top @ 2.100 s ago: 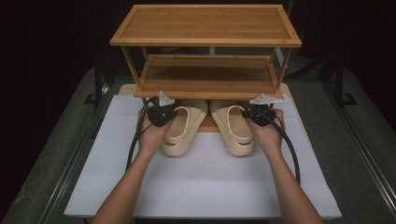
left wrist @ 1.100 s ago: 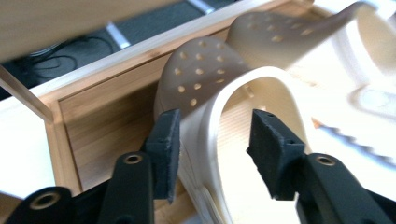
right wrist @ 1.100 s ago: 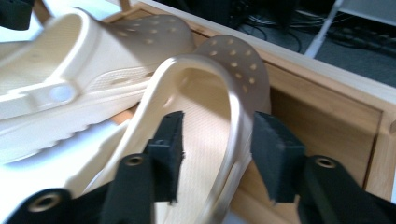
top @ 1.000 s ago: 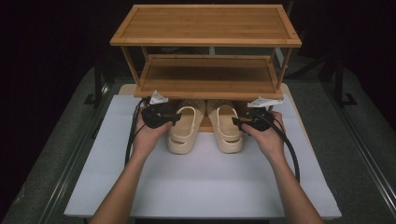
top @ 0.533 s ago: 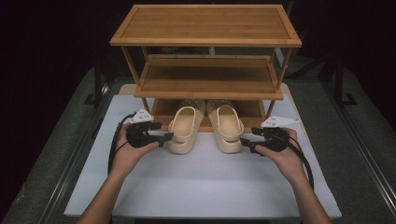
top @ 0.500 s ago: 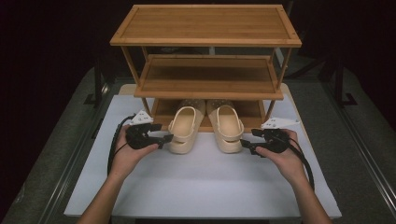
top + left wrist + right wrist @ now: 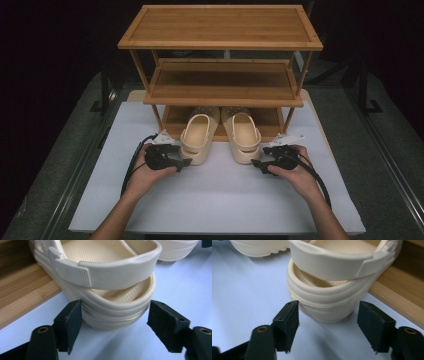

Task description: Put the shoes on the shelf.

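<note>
Resting on the white desk [image 7: 220,200] with their toes tucked under the lowest shelf of the bamboo shoe rack [image 7: 220,95], the two cream clogs lie side by side, heels toward the person; the left clog [image 7: 197,137] sits just ahead of the left hand-held gripper [image 7: 184,163], and the right clog [image 7: 245,139] just ahead of the right hand-held gripper [image 7: 256,164]; each hand is the nearer one to its own shoe. Both hand-held grippers stand open with nothing pressed between the pads, their jaws having just been widening. In the left gripper view the heel of the left clog [image 7: 110,307] sits between the spread jaws, the left pad close against its side and the right pad clear of it; in the right gripper view the heel of the right clog [image 7: 327,302] likewise sits between the jaws, with a gap at each pad. Each clog's long axis runs away from the person, straight into the rack, so any coming move along that line, a push deeper or a draw back, would likely start at the heel.
</note>
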`<state>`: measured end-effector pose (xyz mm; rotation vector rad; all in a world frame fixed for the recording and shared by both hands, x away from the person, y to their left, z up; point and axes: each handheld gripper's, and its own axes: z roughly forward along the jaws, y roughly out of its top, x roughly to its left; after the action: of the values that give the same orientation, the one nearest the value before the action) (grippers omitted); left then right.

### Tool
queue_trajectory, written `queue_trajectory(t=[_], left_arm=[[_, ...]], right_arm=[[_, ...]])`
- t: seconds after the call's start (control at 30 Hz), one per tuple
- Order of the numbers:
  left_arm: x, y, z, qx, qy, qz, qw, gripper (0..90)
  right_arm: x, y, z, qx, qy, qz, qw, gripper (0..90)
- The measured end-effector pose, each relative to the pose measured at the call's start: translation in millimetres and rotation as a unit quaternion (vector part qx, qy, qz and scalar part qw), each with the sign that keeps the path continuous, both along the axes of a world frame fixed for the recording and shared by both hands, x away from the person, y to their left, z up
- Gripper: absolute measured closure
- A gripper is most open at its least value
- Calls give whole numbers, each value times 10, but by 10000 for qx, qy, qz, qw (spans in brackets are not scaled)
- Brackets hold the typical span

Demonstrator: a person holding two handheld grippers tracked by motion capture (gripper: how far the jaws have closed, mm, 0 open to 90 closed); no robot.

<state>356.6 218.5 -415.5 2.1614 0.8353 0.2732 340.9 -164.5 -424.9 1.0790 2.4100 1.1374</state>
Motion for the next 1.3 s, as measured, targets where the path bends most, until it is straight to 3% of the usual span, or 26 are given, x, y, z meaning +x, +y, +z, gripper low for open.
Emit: queue_trajectory(t=[0.23, 0.37, 0.67, 0.87, 0.97, 1.3], left_arm=[[55, -90, -2, 11, -84, -94, 9999, 268], [130, -179, 7, 109, -68, -158, 9998, 248], [310, -329, -19, 76, -84, -130, 9999, 243], [437, -423, -31, 7, -78, -110, 9999, 247], [501, -439, -25, 86, -82, -94, 9999, 249], [723, -482, -29, 67, -42, -13, 10000, 248]], right_arm=[[81, 81, -20, 110, 16, 219, 9997, 313], [136, 156, -25, 84, 10, 244, 9997, 320], [287, 283, -37, 59, -11, 274, 9996, 314], [395, 342, -56, 122, 5, 227, 9997, 320], [459, 388, -51, 70, 15, 160, 9998, 319], [684, 377, -54, 91, 98, 21, 9999, 316]])
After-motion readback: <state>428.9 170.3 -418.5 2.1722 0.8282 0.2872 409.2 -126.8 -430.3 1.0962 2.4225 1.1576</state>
